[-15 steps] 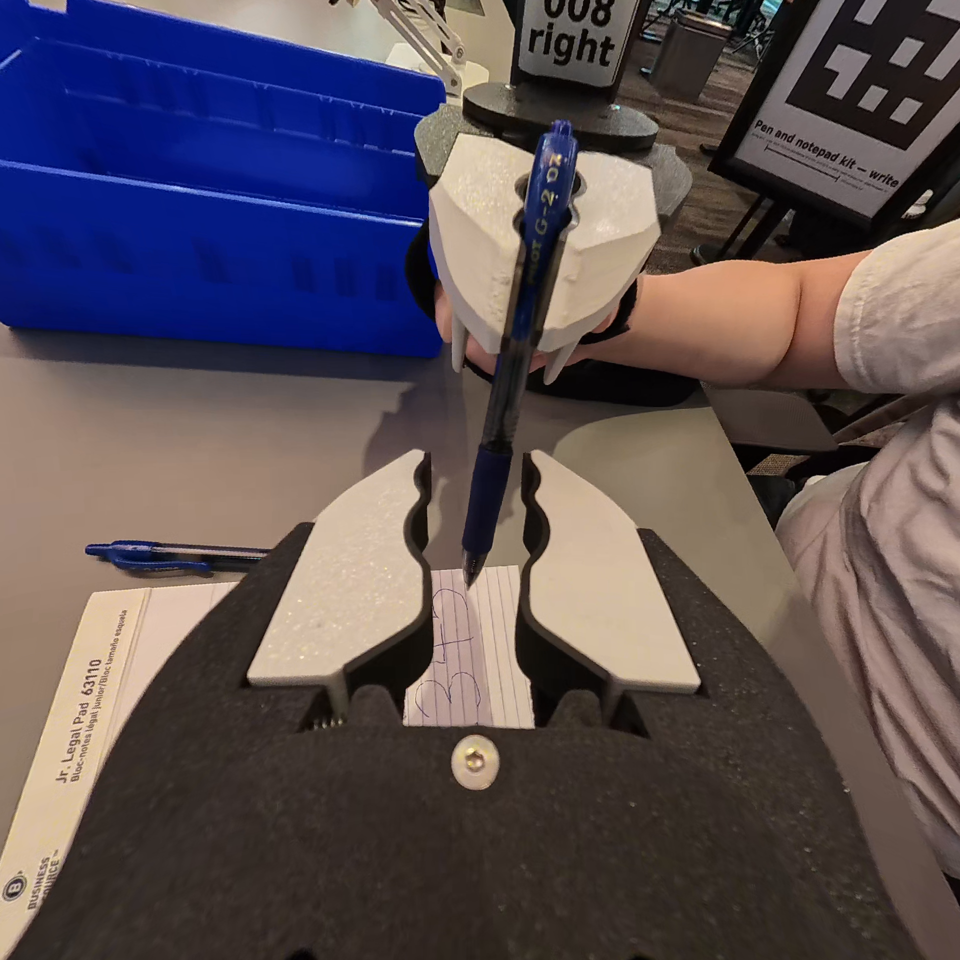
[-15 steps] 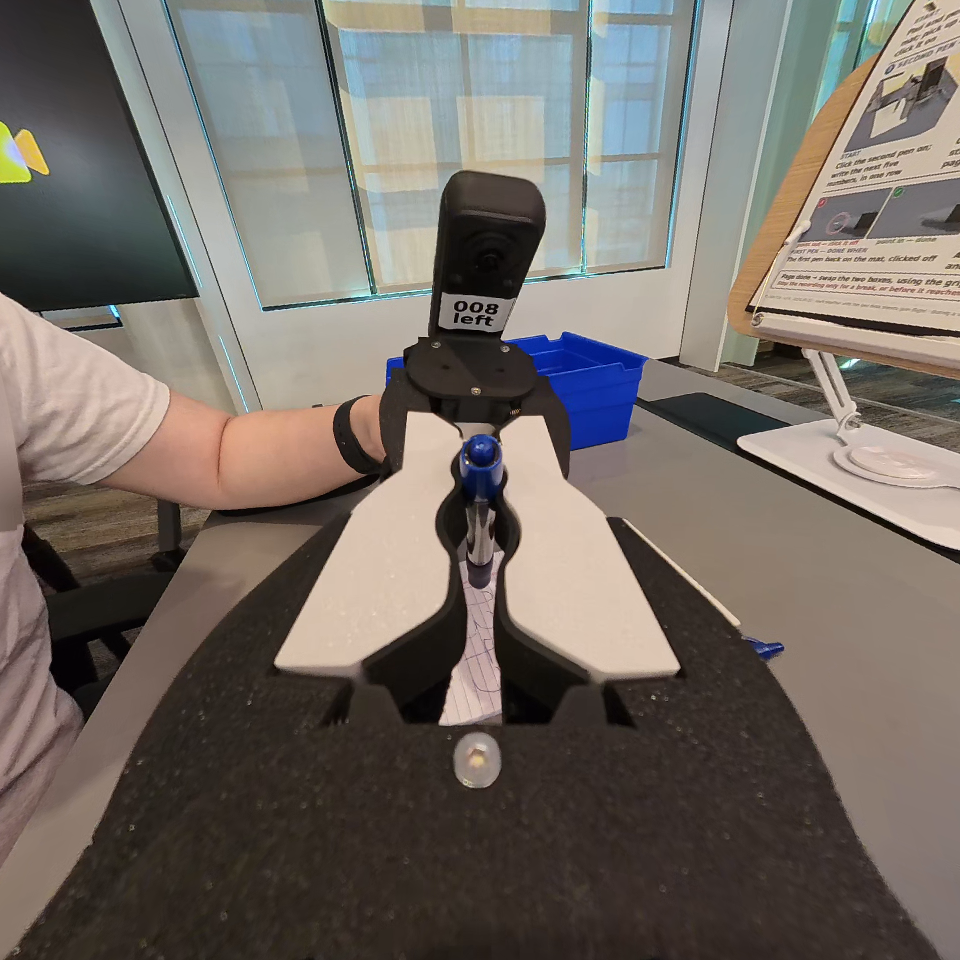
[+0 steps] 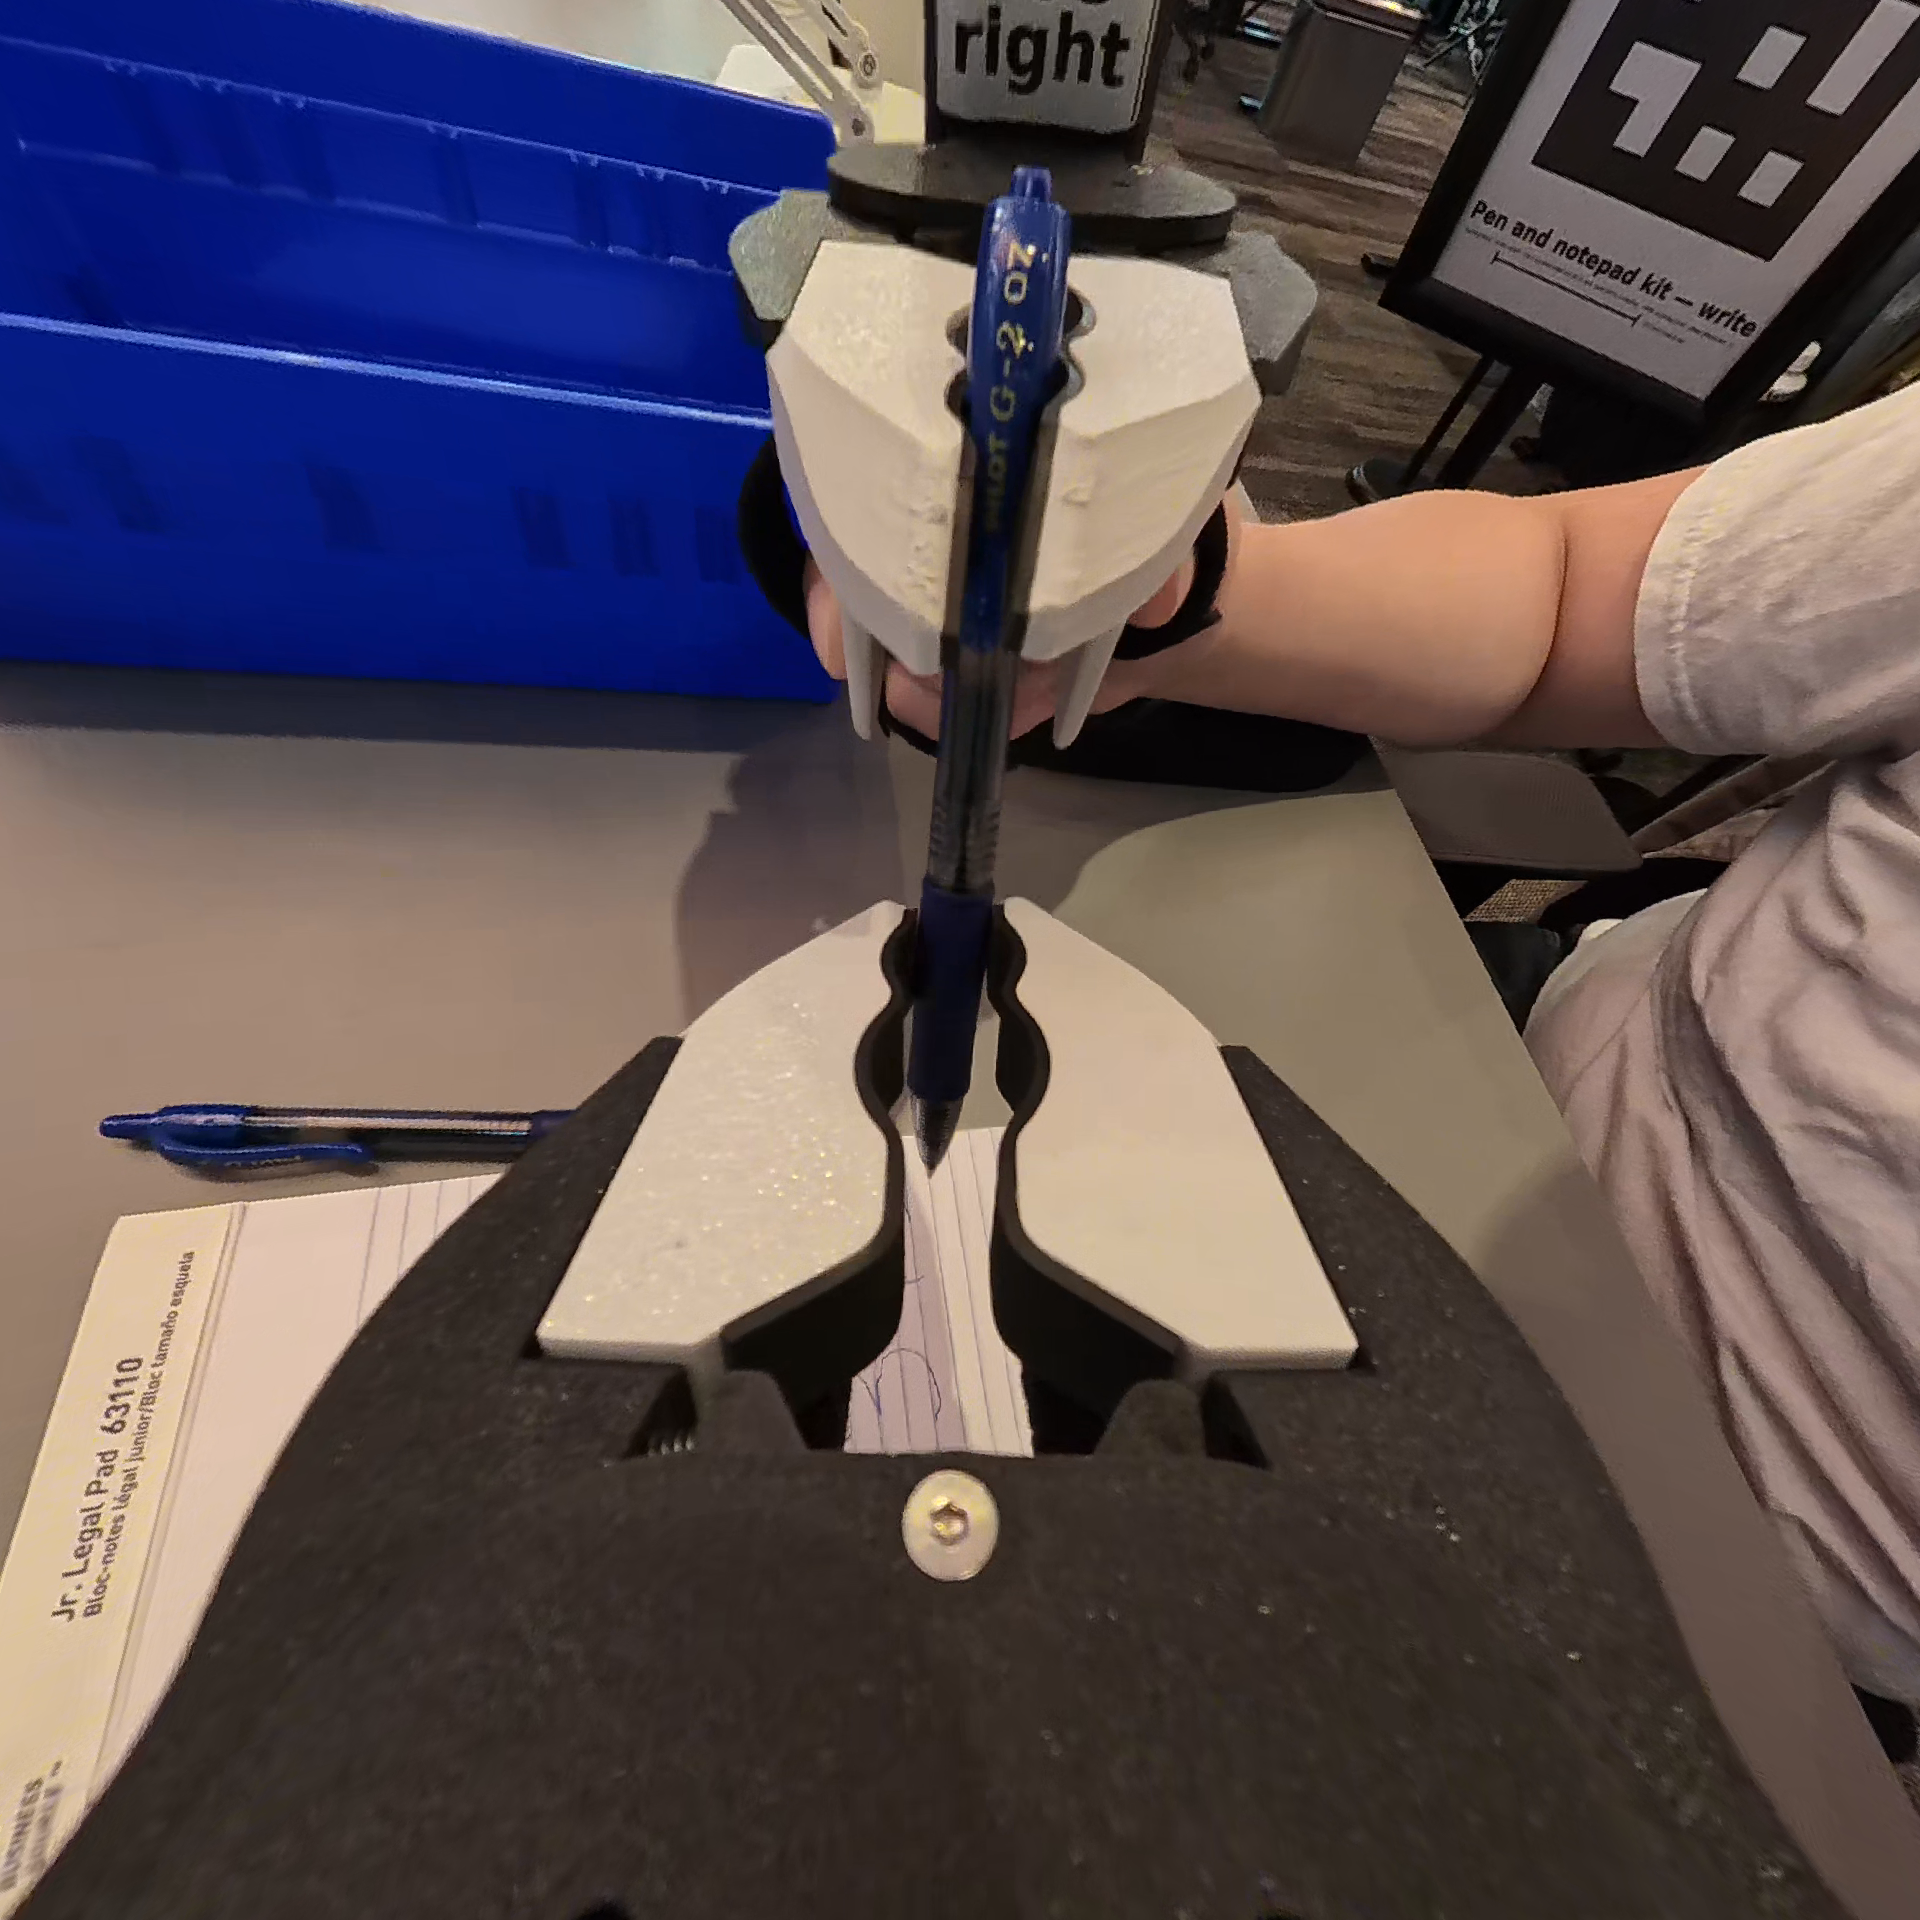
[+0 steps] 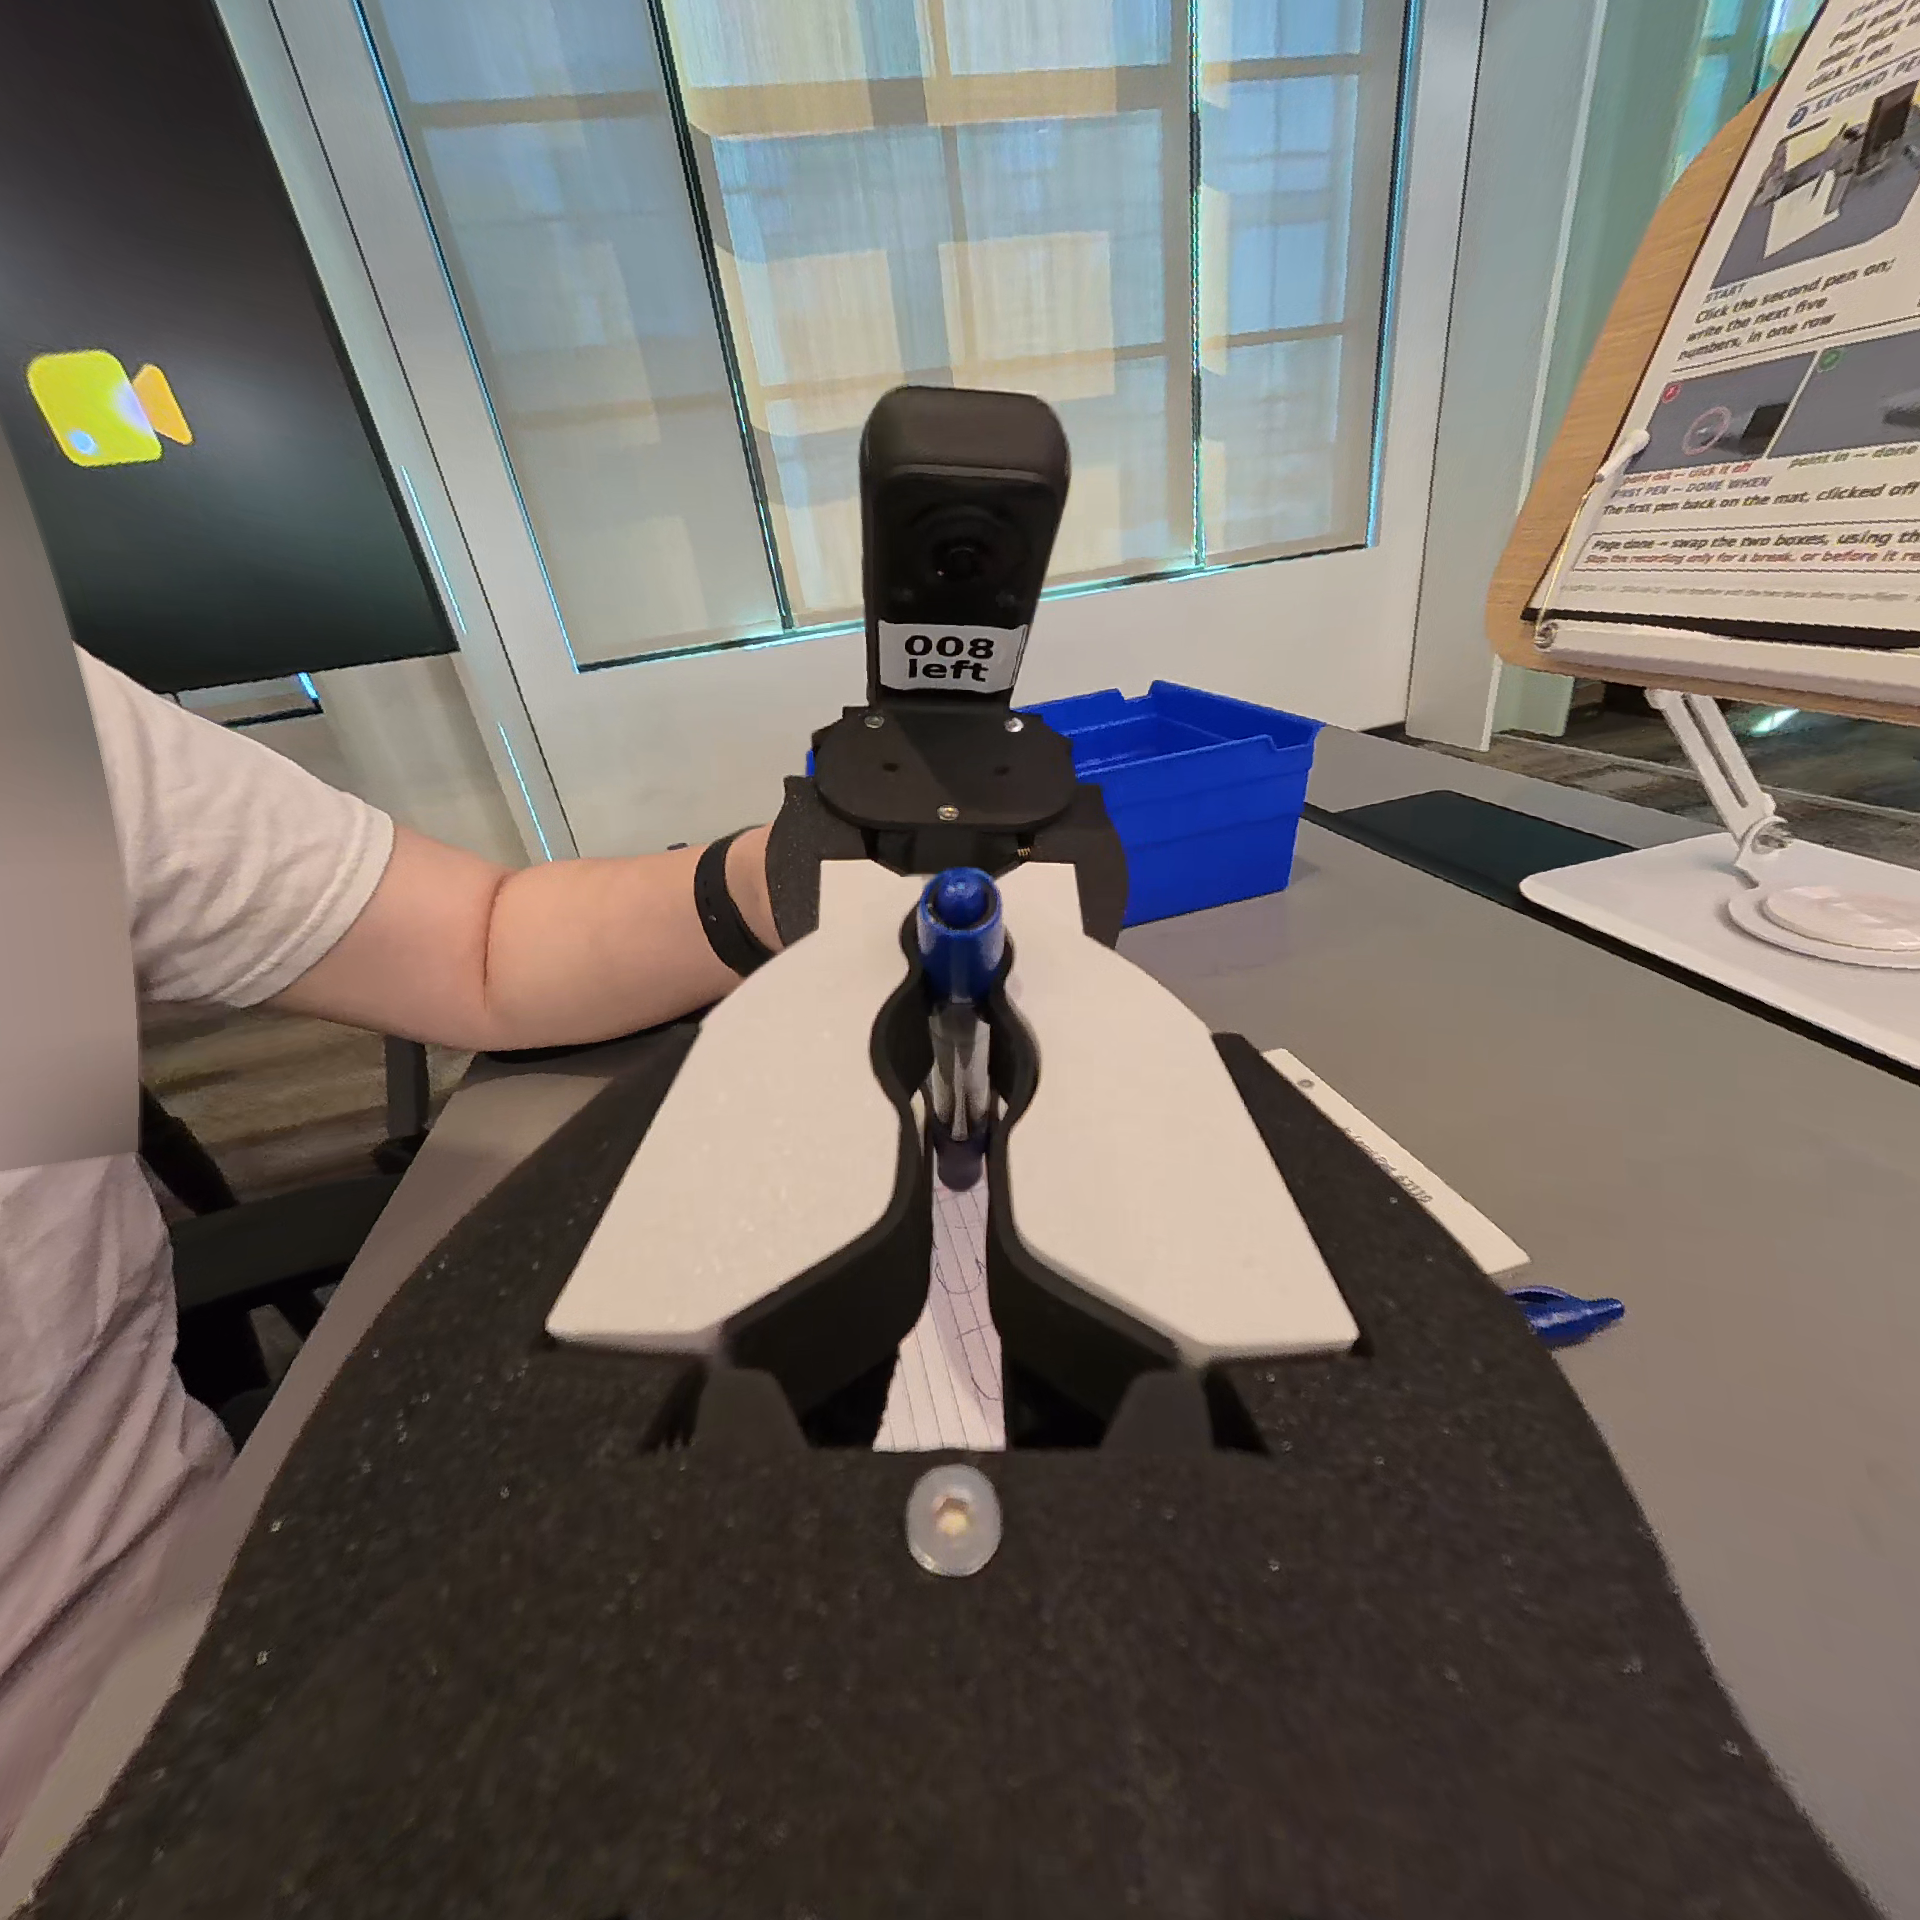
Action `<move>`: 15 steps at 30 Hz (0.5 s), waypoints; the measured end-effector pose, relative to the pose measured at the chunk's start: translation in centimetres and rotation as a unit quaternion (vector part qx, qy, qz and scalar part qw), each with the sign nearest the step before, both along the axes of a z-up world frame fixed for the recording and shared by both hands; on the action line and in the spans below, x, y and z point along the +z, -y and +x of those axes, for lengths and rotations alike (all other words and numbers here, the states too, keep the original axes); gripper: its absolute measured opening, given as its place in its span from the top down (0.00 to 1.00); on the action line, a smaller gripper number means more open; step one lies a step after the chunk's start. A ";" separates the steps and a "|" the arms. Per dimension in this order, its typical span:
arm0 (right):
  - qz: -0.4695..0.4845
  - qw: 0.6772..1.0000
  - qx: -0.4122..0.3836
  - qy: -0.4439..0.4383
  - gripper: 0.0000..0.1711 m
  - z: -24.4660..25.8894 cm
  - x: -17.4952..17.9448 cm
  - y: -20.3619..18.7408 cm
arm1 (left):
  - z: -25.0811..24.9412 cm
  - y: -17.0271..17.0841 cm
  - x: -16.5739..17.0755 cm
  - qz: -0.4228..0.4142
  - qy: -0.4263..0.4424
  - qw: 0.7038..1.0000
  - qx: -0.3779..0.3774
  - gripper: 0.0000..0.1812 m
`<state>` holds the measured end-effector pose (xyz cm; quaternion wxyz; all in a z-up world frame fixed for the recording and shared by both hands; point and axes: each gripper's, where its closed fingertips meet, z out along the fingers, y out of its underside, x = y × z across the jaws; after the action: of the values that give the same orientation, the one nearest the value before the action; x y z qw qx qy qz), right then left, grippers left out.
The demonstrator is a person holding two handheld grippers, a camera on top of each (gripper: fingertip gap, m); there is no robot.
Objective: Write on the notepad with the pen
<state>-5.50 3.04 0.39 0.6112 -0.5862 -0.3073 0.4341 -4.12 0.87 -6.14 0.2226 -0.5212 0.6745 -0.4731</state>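
A blue gel pen [image 3: 997, 468] stands nearly upright with its tip on the white lined notepad [image 3: 312, 1299]. The page bears some blue scrawls. My right gripper [image 3: 977, 665] faces the left camera and is shut on the pen's upper barrel. My left gripper [image 3: 954, 914] hovers over the pad, its fingertips closed around the pen's rubber grip. In the right wrist view my right gripper [image 4: 961, 945] clamps the pen [image 4: 961, 914], with a strip of the notepad [image 4: 945, 1382] showing between the fingers. The left gripper is just behind the pen there.
A second blue pen [image 3: 332, 1127] lies on the grey table left of the pad, also showing in the right wrist view [image 4: 1558, 1314]. A blue bin [image 3: 364, 468] stands behind. An instruction board on a white stand [image 4: 1766, 883] is at the right. A person's arms hold both grippers. About 7 centimetres separates my left fingertips from my right.
My left gripper's fingers have closed from a wide gap to a narrow one around the pen's grip. The right gripper and pen have come closer to the left camera.
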 end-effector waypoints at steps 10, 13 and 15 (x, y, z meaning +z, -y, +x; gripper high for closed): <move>0.000 0.999 0.007 -0.038 0.96 0.1 0.5 0.0 | 1.0 0.6 1.5 -0.057 0.050 0.997 0.008 0.93; -0.002 1.000 0.005 -0.028 0.96 0.0 0.3 0.0 | 1.1 0.8 1.3 -0.064 0.050 0.997 0.006 0.93; -0.003 1.000 -0.013 -0.010 0.97 0.2 0.1 -0.3 | 1.2 0.5 1.3 -0.070 0.048 0.996 0.014 0.88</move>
<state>-5.32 3.29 0.47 0.6184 -0.5873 -0.2923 0.4327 -2.94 0.39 -4.85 0.2243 -0.5215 0.6213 -0.5401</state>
